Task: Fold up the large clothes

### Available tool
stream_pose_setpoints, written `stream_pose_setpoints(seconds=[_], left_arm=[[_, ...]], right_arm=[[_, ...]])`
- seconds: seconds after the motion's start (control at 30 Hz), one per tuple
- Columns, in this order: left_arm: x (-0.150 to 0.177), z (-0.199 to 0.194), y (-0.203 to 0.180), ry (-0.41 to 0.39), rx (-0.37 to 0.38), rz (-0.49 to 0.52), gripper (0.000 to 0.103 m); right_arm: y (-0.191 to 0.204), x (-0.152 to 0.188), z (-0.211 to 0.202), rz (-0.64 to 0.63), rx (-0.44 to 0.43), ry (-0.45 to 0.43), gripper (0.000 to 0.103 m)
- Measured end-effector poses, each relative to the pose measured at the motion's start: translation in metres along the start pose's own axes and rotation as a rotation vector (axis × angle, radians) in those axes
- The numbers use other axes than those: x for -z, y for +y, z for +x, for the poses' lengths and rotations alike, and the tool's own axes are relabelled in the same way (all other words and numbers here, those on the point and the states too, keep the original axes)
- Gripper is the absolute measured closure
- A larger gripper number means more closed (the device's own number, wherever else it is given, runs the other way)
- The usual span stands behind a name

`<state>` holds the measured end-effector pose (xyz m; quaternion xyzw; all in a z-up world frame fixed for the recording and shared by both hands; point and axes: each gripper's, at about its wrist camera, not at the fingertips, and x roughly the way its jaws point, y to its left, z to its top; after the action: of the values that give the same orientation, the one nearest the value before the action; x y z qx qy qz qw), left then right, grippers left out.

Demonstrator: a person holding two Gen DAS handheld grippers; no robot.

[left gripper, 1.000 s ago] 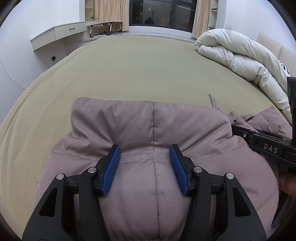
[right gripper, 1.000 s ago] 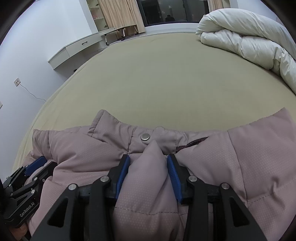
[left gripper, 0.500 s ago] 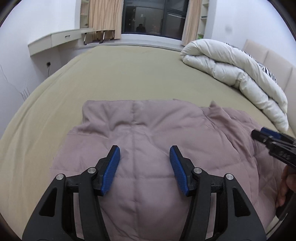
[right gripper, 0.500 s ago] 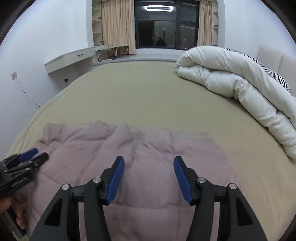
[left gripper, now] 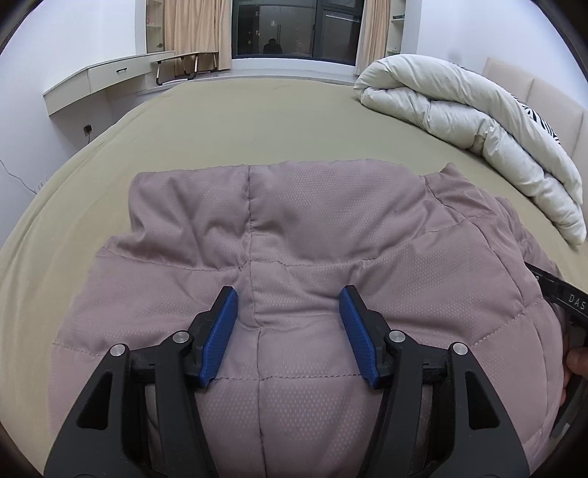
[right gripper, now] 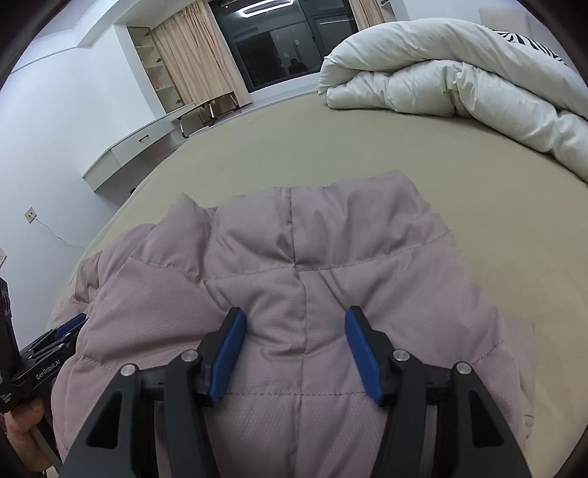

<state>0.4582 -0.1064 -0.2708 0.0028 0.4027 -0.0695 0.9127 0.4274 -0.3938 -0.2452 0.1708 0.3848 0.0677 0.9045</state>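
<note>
A mauve quilted down jacket [left gripper: 330, 228] lies bunched on the olive bed sheet [left gripper: 257, 121], its collar pointing away from me. My left gripper [left gripper: 288, 323] hangs low over the jacket's centre seam. Its jaws are opening, and puffy fabric lies between the blue pads [left gripper: 224, 327] without being pinched. In the right wrist view the same jacket [right gripper: 330, 250] fills the foreground. My right gripper [right gripper: 294, 345] is over it with jaws still opening, and its pads [right gripper: 358, 349] do not press the cloth. Each gripper shows at the edge of the other's view: the right gripper [left gripper: 562, 298] and the left gripper [right gripper: 47, 353].
A rolled white duvet [left gripper: 477, 121] lies along the far right of the bed, against a padded headboard [left gripper: 533, 84]. A wall-mounted desk [left gripper: 92, 81], curtains and a dark window [left gripper: 294, 33] stand beyond the bed. A hand [right gripper: 22, 423] holds the left gripper.
The right gripper let go of the jacket fold it pinched a second ago and moved sideways. Both grippers lifted away, then came back low over the jacket.
</note>
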Motion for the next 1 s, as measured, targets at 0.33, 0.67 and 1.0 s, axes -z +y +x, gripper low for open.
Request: stream_pose_setpoints(seconds=[0.33, 0.67, 1.0], left_arm=[[-0.006, -0.046, 0.005, 0.021, 0.011, -0.018, 0.045], [-0.009, -0.102, -0.008, -0.096, -0.042, 0.038, 0.045], [0.007, -0.063, -0.003, -0.030, -0.067, 0.033, 0.045]], right_arm=[[0.016, -0.008, -0.015, -0.036, 0.083, 0.029, 0.041], [0.128, -0.028, -0.037, -0.277, 0.056, 0.097, 0.041], [0.089, 0.008, 0.011, -0.253, 0.039, 0.067, 0.023]])
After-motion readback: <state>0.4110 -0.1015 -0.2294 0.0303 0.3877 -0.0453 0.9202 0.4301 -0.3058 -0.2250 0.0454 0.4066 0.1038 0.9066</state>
